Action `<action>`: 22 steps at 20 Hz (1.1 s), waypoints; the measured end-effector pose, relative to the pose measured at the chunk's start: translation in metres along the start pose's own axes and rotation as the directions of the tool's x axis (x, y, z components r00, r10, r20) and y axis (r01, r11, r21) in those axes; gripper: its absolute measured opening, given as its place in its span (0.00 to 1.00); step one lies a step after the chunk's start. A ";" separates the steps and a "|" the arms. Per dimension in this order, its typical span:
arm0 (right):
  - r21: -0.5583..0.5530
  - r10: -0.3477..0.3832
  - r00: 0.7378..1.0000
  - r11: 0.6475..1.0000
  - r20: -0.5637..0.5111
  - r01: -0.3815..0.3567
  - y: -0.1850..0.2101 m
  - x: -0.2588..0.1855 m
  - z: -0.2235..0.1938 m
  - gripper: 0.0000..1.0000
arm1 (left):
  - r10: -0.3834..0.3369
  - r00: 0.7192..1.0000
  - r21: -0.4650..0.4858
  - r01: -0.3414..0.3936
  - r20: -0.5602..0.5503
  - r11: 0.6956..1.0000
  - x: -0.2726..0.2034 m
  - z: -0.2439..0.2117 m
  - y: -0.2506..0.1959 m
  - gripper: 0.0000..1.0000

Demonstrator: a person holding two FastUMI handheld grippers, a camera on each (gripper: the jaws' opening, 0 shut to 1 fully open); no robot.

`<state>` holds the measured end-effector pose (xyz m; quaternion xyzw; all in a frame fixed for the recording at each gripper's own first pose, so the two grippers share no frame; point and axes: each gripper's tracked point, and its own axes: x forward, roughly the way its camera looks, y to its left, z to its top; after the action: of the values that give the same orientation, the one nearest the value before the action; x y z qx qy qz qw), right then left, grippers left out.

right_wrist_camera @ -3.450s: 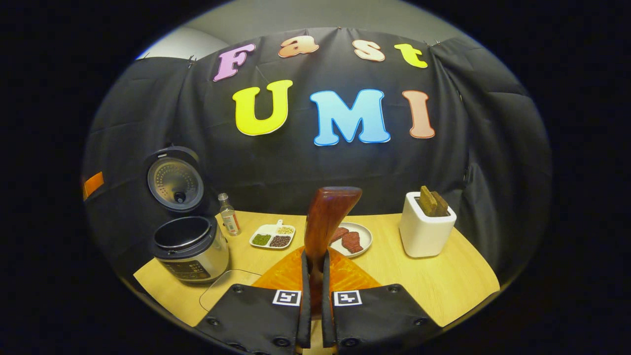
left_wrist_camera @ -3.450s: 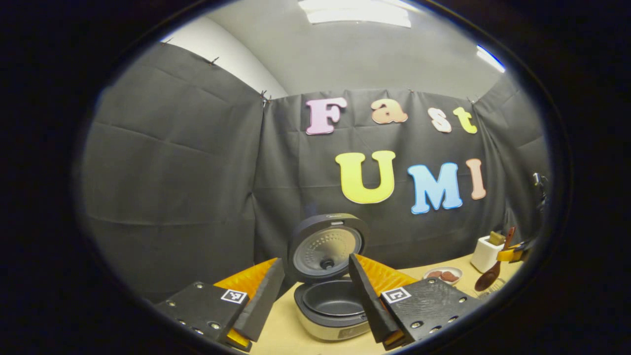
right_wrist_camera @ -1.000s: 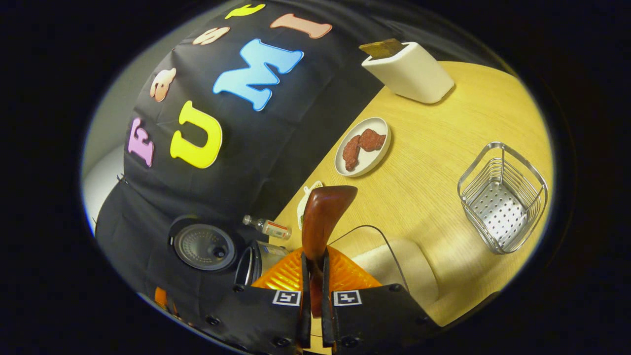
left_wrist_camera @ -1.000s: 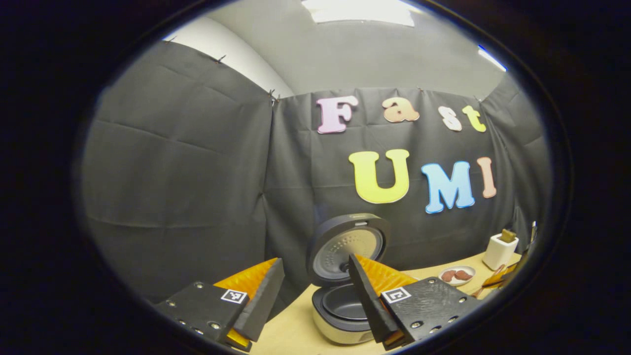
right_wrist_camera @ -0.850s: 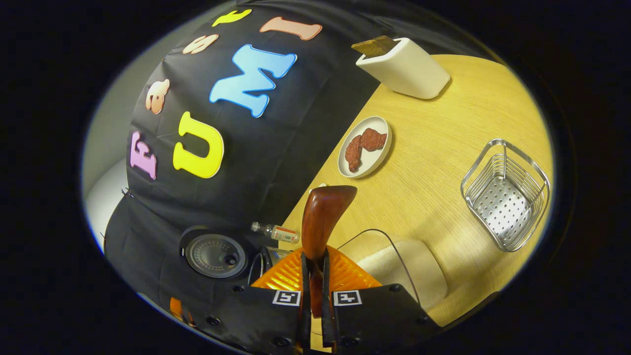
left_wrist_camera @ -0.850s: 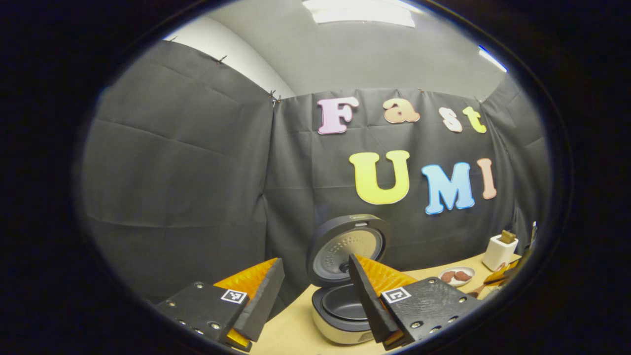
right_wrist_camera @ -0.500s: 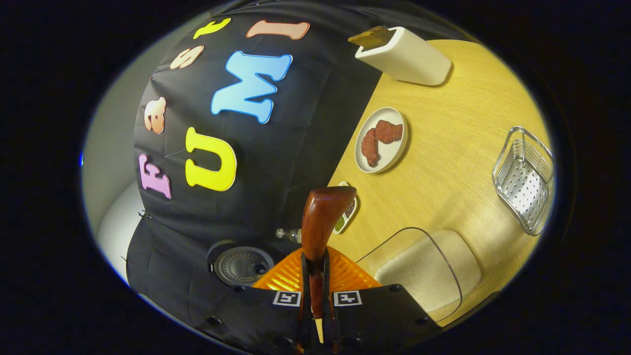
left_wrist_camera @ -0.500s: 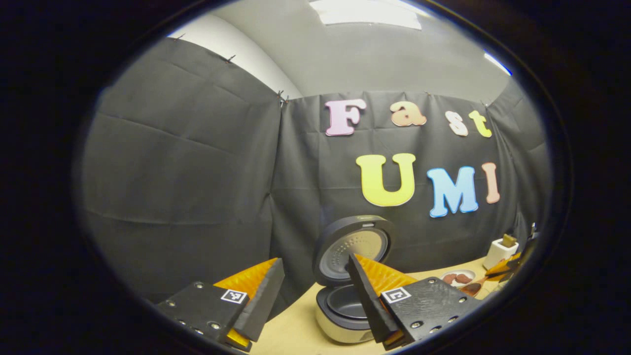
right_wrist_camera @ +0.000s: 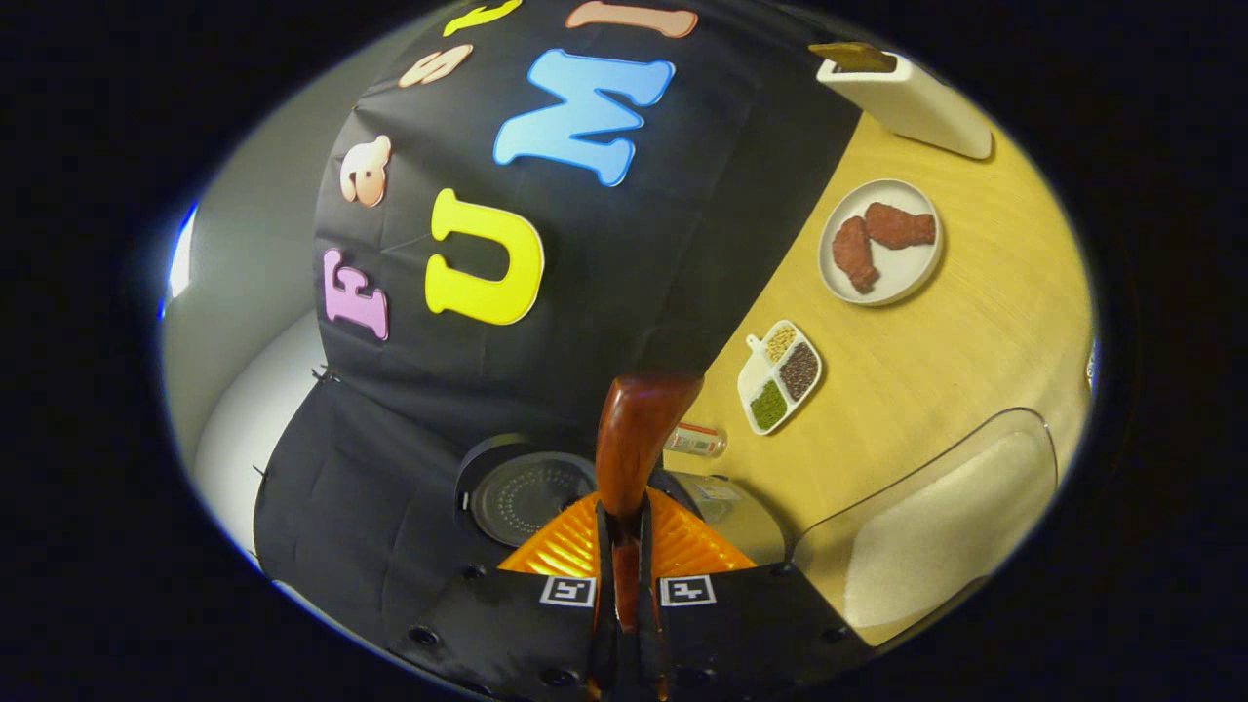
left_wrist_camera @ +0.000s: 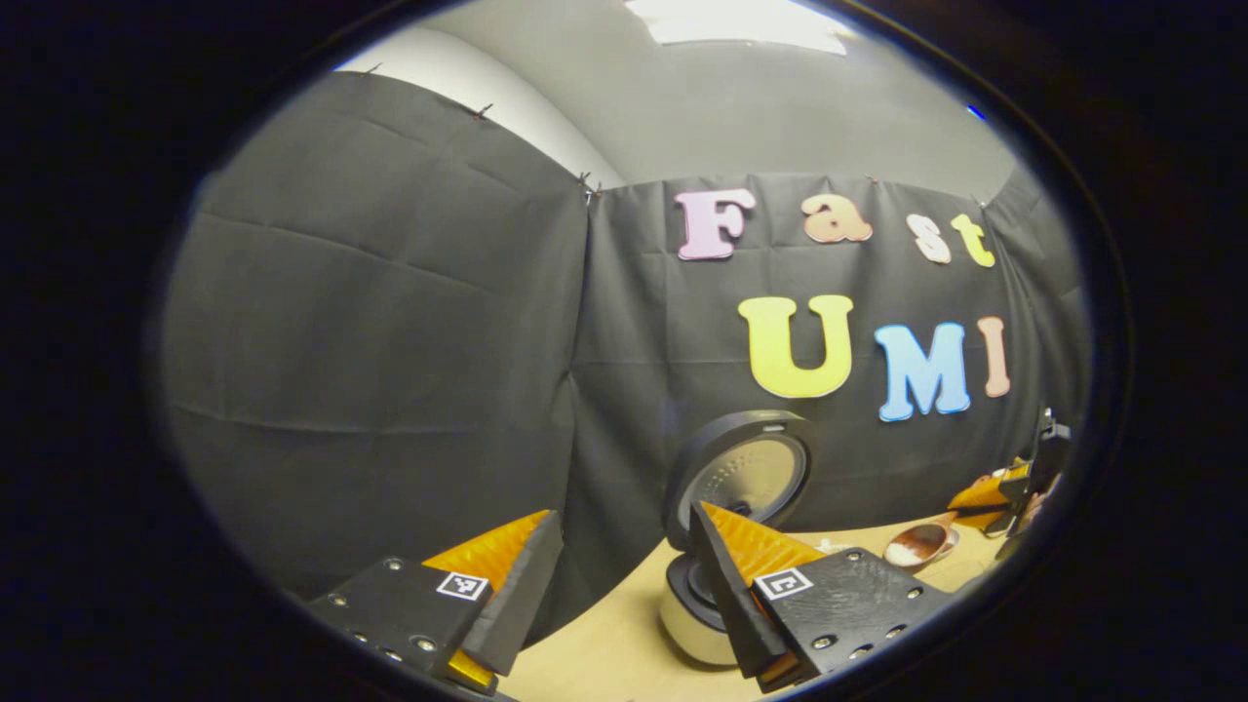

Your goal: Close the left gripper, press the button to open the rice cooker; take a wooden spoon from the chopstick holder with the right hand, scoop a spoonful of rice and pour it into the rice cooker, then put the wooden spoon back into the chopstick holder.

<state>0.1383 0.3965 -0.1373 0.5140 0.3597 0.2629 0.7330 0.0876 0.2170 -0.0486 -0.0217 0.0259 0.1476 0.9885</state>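
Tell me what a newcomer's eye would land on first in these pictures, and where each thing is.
The wooden spoon stands out first: the right gripper is clamped on its handle at the bottom centre of the right gripper view, and the left gripper view shows white rice in its bowl at far right. Next comes the rice cooker, lid raised, beyond the open left gripper.

Left gripper view sits low at table's (left_wrist_camera: 604, 653) left end, level, facing the back wall. Right gripper view is rolled hard, looking down from above, close over rice cooker (right_wrist_camera: 721, 507). Both share the cooker (left_wrist_camera: 726, 507), open-lidded, & the tabletop.
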 end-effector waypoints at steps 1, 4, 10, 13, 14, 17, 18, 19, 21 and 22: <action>-0.006 0.011 1.000 1.000 -0.010 -0.011 0.007 0.008 -0.005 0.10 | 0.011 1.000 -0.005 -0.011 -0.002 1.000 -0.008 -0.002 0.019 0.84; -0.017 0.042 0.999 0.999 -0.032 -0.043 0.025 0.031 -0.016 0.10 | 0.041 0.999 -0.004 -0.041 -0.009 0.999 -0.019 -0.010 0.047 0.84; -0.084 0.064 0.996 0.994 -0.061 -0.069 0.043 0.073 -0.044 0.10 | 0.089 0.995 -0.022 -0.090 -0.049 0.996 -0.016 -0.027 0.073 0.83; -0.182 0.051 0.995 0.981 -0.082 -0.065 0.043 0.094 -0.063 0.10 | 0.105 0.993 -0.012 -0.106 -0.061 0.994 -0.018 -0.033 0.085 0.83; -0.218 0.046 0.995 0.974 -0.090 -0.064 0.042 0.100 -0.069 0.10 | 0.112 0.992 -0.005 -0.112 -0.065 0.994 -0.018 -0.035 0.090 0.83; -0.372 0.005 0.994 0.927 -0.111 -0.046 0.034 0.117 -0.092 0.10 | 0.135 0.988 -0.009 -0.136 -0.075 0.991 -0.018 -0.041 0.102 0.83; -0.419 -0.006 0.993 0.907 -0.115 -0.043 0.031 0.121 -0.097 0.10 | 0.143 0.987 -0.014 -0.145 -0.078 0.989 -0.019 -0.043 0.106 0.82; -0.456 -0.009 0.993 0.889 -0.116 -0.045 0.030 0.123 -0.101 0.10 | 0.150 0.985 -0.017 -0.152 -0.083 0.988 -0.021 -0.045 0.110 0.83; -0.514 -0.014 0.993 0.857 -0.116 -0.048 0.029 0.132 -0.111 0.10 | 0.162 0.983 -0.015 -0.164 -0.088 0.986 -0.022 -0.048 0.117 0.83; -0.540 -0.021 0.993 0.841 -0.114 -0.044 0.028 0.135 -0.114 0.10 | 0.168 0.982 -0.015 -0.170 -0.089 0.985 -0.021 -0.048 0.120 0.82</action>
<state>0.1280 0.5723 -0.1697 0.2723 0.3096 0.3874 0.8246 0.0302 0.3228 -0.0993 -0.0371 0.0690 0.2301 0.9700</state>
